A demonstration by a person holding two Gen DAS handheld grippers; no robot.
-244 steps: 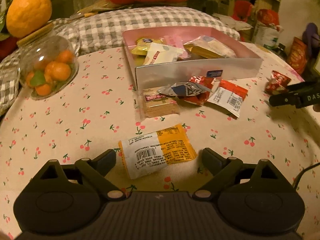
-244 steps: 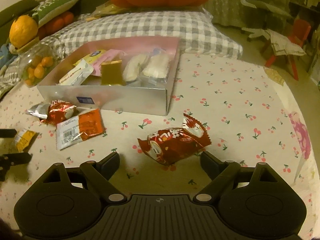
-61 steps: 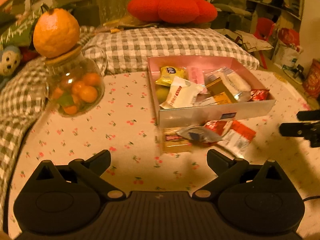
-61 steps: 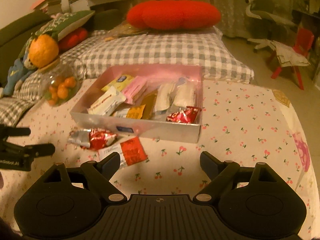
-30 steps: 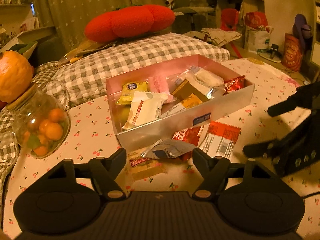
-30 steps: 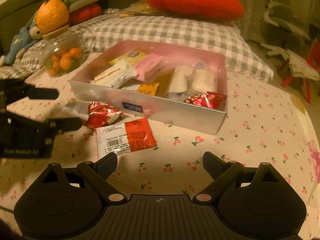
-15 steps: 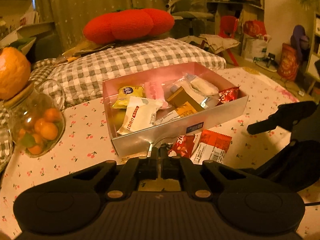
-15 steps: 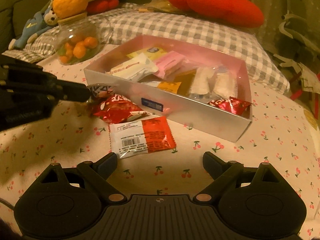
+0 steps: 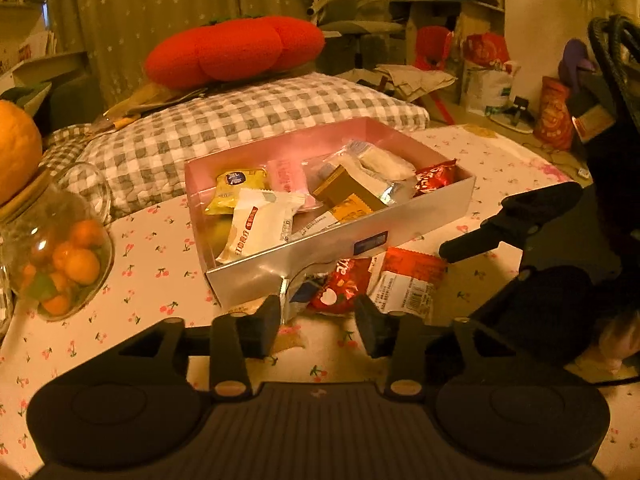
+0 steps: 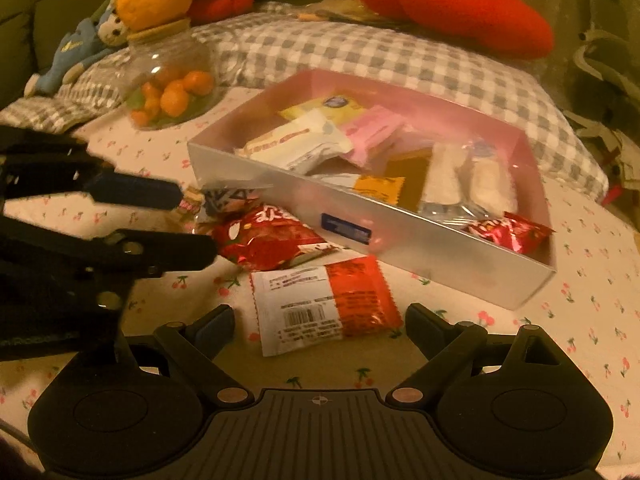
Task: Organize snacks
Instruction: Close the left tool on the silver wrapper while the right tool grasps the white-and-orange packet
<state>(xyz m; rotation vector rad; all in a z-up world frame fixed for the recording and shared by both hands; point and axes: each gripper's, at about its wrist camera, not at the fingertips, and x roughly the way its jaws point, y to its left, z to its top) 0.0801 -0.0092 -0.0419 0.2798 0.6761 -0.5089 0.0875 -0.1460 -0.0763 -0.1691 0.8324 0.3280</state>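
A silver box with a pink inside [image 9: 320, 256] [image 10: 400, 236] holds several wrapped snacks. Three packets lie in front of it: a silver-blue one [image 9: 298, 292] [image 10: 228, 196], a red one [image 9: 344, 284] [image 10: 272, 240] and an orange-and-white one [image 9: 408, 280] [image 10: 324, 304]. My left gripper [image 9: 318, 320] [image 10: 196, 222] is low over the cloth and its jaws are opening. The silver-blue packet's edge stands just inside its left finger; no pad presses on it. My right gripper [image 10: 320, 320] [image 9: 460, 280] is open, with the orange-and-white packet lying just ahead between its fingers.
A glass jar of small oranges [image 9: 60, 264] [image 10: 168, 76] with a big orange on its lid stands to the left. A checked cushion [image 9: 248, 120] and a red pillow [image 9: 236, 52] lie behind the box. The cherry-print cloth [image 10: 580, 240] runs on to the right.
The left jaws stood apart, snapped shut at the silver-blue packet, and have now parted again. The right gripper has slid closer to the orange-and-white packet.
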